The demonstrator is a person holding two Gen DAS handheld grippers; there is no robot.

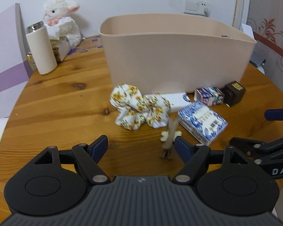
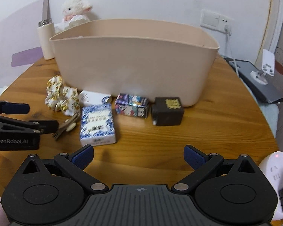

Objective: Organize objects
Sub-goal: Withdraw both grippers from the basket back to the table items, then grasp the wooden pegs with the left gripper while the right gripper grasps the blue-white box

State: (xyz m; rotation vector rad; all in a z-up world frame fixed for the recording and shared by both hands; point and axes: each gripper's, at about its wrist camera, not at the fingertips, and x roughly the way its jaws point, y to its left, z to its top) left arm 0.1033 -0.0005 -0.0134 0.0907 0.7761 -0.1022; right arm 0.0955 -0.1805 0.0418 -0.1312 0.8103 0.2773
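A beige plastic bin [image 1: 179,60] [image 2: 134,66] stands on the round wooden table [image 1: 56,101] [image 2: 207,128]. In front of it lie a floral scrunchie [image 1: 139,108] [image 2: 61,96], a hair clip with a small flower [image 1: 168,139] [image 2: 67,125], a blue-and-white tissue pack [image 1: 202,121] [image 2: 97,126], a white box [image 1: 176,100] [image 2: 93,97], a colourful box [image 1: 210,95] [image 2: 132,105] and a dark brown box [image 1: 234,92] [image 2: 168,111]. My left gripper [image 1: 140,146] is open and empty, its right finger beside the hair clip. My right gripper [image 2: 138,155] is open and empty, short of the tissue pack.
A white flask [image 1: 40,49] [image 2: 46,39], a plush lamb [image 1: 62,18] [image 2: 75,11] and a small carton [image 1: 61,48] stand at the back left. A wall socket [image 2: 217,21], cable, grey device [image 2: 258,81] and white power strip [image 2: 275,169] are at the right.
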